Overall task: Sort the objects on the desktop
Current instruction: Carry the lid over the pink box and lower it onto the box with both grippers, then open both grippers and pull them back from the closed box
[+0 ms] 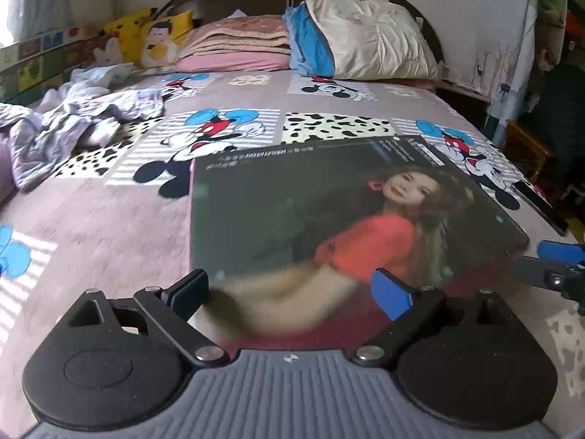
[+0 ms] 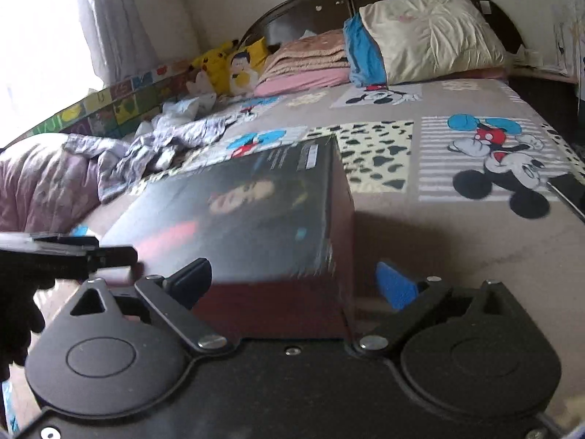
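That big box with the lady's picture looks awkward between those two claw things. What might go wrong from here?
Three risks, judging by the pictures:
1. The box is wide and both tools are open, so it may slip or tip on lifting.
2. It sits on a soft bedspread, so pushing may tilt it.
3. The left tool and the right tool are close at the box's near edge and might bump.

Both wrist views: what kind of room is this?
A bedroom, most likely a home one. The box sits on a bed with a cartoon-mouse sheet, pillows against a dark headboard, and plush toys along the far side.
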### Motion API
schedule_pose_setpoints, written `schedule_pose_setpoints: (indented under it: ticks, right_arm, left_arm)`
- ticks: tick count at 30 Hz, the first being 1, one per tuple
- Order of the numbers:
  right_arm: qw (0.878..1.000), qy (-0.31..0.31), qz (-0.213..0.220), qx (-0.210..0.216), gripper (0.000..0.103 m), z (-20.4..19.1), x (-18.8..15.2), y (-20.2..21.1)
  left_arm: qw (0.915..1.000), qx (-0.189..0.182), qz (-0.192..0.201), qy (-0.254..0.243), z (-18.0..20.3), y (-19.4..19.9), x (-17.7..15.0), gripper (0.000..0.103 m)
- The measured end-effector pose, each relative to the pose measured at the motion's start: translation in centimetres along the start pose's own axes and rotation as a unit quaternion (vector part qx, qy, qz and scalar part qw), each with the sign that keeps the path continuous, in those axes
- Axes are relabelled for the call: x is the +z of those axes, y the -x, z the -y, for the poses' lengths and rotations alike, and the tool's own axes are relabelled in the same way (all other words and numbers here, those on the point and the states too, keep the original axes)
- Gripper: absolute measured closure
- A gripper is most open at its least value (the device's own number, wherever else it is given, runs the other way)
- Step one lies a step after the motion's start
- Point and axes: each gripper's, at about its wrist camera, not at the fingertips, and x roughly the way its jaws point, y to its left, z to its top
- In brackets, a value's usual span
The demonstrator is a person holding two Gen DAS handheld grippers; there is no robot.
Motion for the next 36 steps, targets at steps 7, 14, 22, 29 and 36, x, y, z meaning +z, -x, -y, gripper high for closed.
schedule_pose_setpoints:
  ticks: [7, 14, 22, 29, 36]
  right_arm:
    - [0.999, -0.026, 0.001, 0.017, 0.002, -1.1, -2.1, 5.3]
    - [0.999, -0.043, -0.021, 0.001, 0.001, -3.6, -3.8, 10.6]
    - [0.997, -0.062, -0.033, 0.011, 0.001, -6.2, -5.3, 16.0]
    - [0.997, -0.018, -0.043, -0.057, 0.001, -9.0, -5.3, 19.6]
    - [0.992, -0.006, -0.063, -0.111, 0.001, -9.9, -6.7, 21.6]
  left_arm:
    - [0.9994, 0.015, 0.002, 0.03, -0.1, 5.5, -4.0, 0.007]
    - [0.9972, 0.031, 0.005, 0.067, 0.2, 12.1, -7.4, 0.007]
    - [0.9978, 0.017, 0.009, 0.064, 1.5, 19.1, -9.3, 0.007]
    - [0.9986, 0.0, 0.025, 0.046, 2.9, 24.2, -10.5, 0.007]
    - [0.9989, -0.01, 0.026, 0.039, 4.0, 27.2, -11.9, 0.007]
